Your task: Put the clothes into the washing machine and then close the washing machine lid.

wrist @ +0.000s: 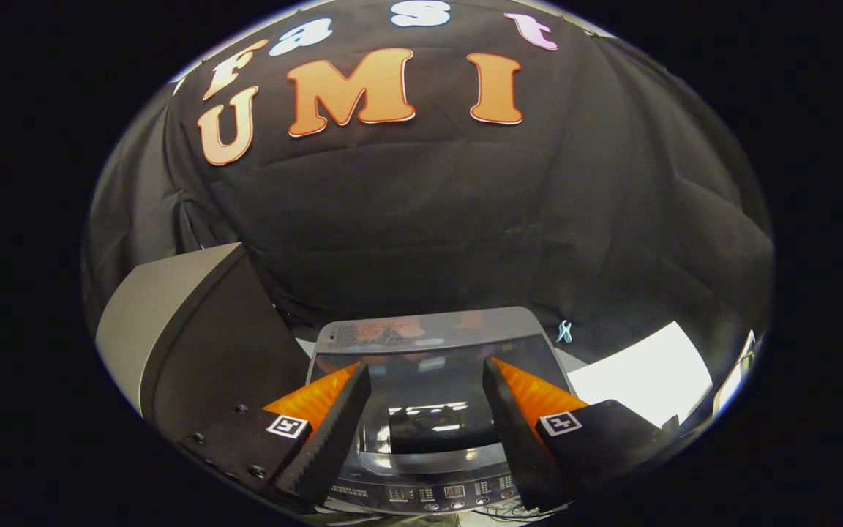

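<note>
A small top-loading washing machine (429, 331) stands below me, and my gripper (425, 364) hovers above it. The dark glass lid (421, 391) lies flat over the tub, between and just beyond my fingers, and mirrors the lights. A dark shape shows through the glass near the lid's front; I cannot tell what it is. The control panel (451, 492) with its buttons runs along the machine's near edge, under my fingers. My fingers stand wide apart with nothing between them and touch nothing.
A tall grey and black box (180, 329) stands close on the machine's left. A white flat surface (641, 380) lies to its right. A small pale clip (564, 331) hangs on the black cloth wall behind the machine.
</note>
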A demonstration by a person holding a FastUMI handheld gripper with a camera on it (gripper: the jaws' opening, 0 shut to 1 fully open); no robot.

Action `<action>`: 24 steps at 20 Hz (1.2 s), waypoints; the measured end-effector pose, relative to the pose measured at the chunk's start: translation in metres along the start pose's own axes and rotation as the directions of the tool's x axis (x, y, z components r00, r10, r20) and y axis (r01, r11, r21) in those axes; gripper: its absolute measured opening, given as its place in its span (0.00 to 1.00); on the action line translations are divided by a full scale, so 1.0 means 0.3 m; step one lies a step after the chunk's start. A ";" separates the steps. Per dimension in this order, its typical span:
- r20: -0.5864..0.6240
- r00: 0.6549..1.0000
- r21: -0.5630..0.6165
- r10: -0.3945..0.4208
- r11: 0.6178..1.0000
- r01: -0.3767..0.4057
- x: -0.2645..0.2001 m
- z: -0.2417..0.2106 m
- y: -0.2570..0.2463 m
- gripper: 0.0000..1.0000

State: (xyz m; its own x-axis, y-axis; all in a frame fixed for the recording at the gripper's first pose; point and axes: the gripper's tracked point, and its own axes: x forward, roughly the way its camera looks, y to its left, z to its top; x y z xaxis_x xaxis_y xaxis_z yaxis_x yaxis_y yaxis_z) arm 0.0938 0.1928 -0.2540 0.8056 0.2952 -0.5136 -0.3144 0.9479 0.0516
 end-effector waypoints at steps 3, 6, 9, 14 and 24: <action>0.015 1.000 -0.005 -0.007 1.000 0.007 -0.033 0.025 -0.030 0.99; 0.031 0.999 -0.012 -0.017 1.000 0.017 -0.065 0.053 -0.063 0.99; 0.039 0.999 -0.009 -0.022 1.000 0.022 -0.088 0.071 -0.088 0.99; 0.060 0.998 0.003 -0.036 0.999 0.036 -0.131 0.127 -0.133 0.99; 0.217 0.974 0.024 -0.069 0.998 0.065 -0.322 0.427 -0.188 0.99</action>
State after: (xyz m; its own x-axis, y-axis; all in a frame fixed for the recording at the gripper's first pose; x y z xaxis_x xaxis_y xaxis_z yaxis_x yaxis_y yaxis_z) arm 0.0980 0.1261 -0.0977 0.9150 0.2479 -0.3182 -0.2488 0.9678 0.0386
